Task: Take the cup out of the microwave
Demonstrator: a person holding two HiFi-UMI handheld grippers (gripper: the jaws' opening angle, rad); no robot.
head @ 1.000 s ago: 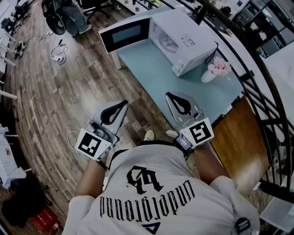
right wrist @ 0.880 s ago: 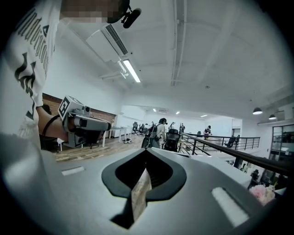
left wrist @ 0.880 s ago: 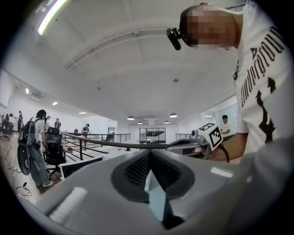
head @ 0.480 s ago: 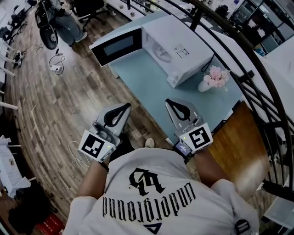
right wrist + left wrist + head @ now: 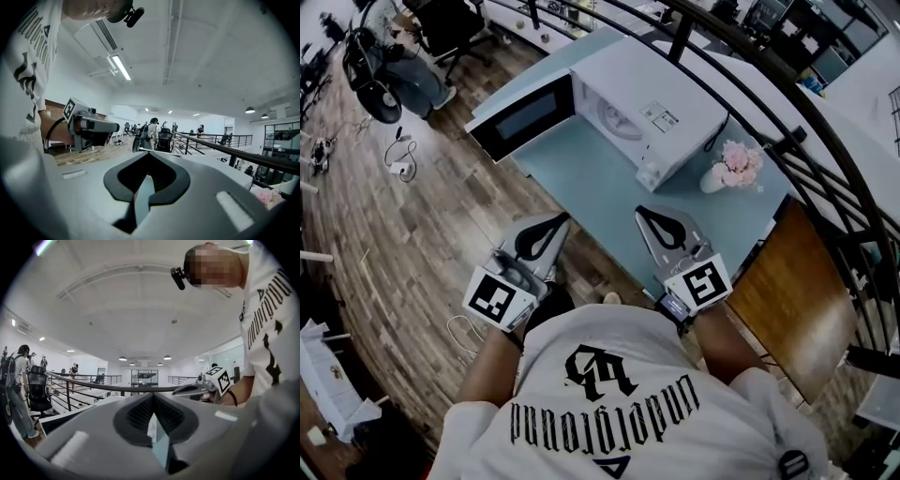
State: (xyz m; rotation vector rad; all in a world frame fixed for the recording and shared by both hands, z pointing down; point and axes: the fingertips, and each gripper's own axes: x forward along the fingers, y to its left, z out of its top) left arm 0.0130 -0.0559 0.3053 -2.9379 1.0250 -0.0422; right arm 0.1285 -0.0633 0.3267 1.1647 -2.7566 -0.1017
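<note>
Facing the far microwave (image 5: 675, 98), left tongs (image 5: 564, 217) and right tongs (image 5: 643, 209) are held shut, empty; the cup must be reached next

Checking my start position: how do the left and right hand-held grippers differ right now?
The left hand-held gripper hangs over the wood floor, the right hand-held gripper over the blue table. In the head view the left's tips slant rightward, the right's leftward. Both are shut and empty.
</note>
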